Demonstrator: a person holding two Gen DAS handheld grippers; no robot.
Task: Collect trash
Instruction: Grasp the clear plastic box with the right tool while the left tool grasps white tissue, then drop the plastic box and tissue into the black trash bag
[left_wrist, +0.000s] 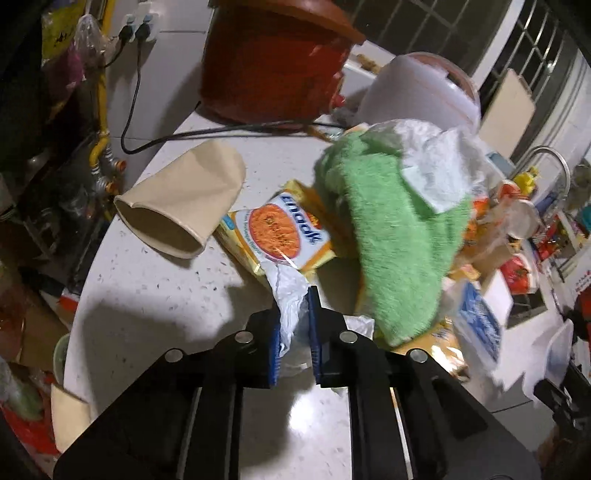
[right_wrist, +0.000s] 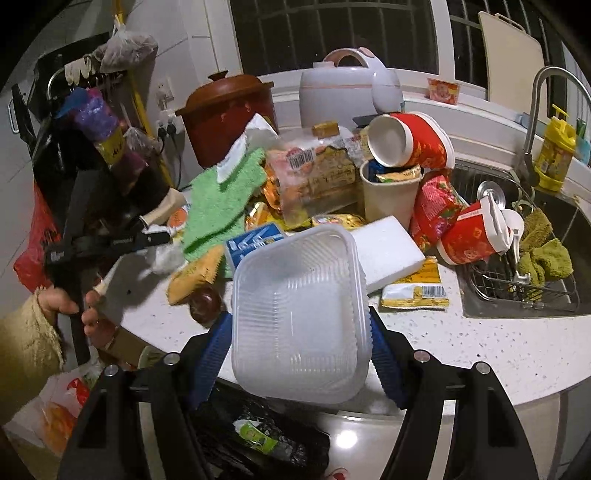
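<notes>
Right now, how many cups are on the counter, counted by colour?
Red cups: 2, one on its side atop the pile, one tipped by the sink
Beige cups: 2, one upright with wrappers inside, one on its side
Total: 4 cups

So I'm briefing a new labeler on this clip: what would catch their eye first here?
Most likely the clear plastic container, large in the foreground of the right wrist view, clamped between the right gripper fingers above the counter edge. Behind it sprawls a heap of wrappers and red paper cups, with a bright green cloth draped over the pile. The left gripper pinches a scrap of white plastic beside a tipped beige paper cup.
</notes>
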